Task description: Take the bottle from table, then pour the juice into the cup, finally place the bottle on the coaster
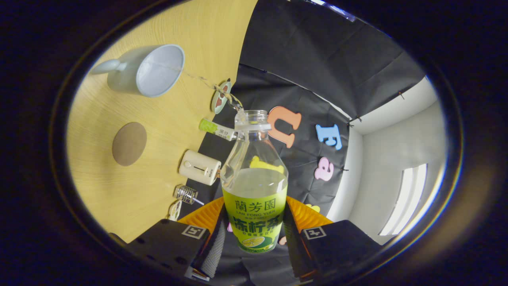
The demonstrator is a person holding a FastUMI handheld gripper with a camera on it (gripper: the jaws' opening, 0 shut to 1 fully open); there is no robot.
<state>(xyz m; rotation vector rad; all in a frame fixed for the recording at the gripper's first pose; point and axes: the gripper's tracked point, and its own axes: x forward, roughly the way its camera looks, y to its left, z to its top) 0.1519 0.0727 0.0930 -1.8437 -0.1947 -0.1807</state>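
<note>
My gripper is shut on a clear bottle with a green label, both fingers pressing on its lower body. The bottle has no cap and is tilted so its mouth points toward the pale blue cup. A thin stream of liquid runs from the mouth into the cup's open top. The bottle is partly filled with clear liquid. The cup stands on the wooden table, handle turned away from the bottle. A round brown coaster lies on the table between the cup and my fingers, off to the side of the bottle.
Along the table's edge by the black booth wall lie a round patterned disc, a small green-capped tube, a cream box-shaped device and a small clear ribbed piece.
</note>
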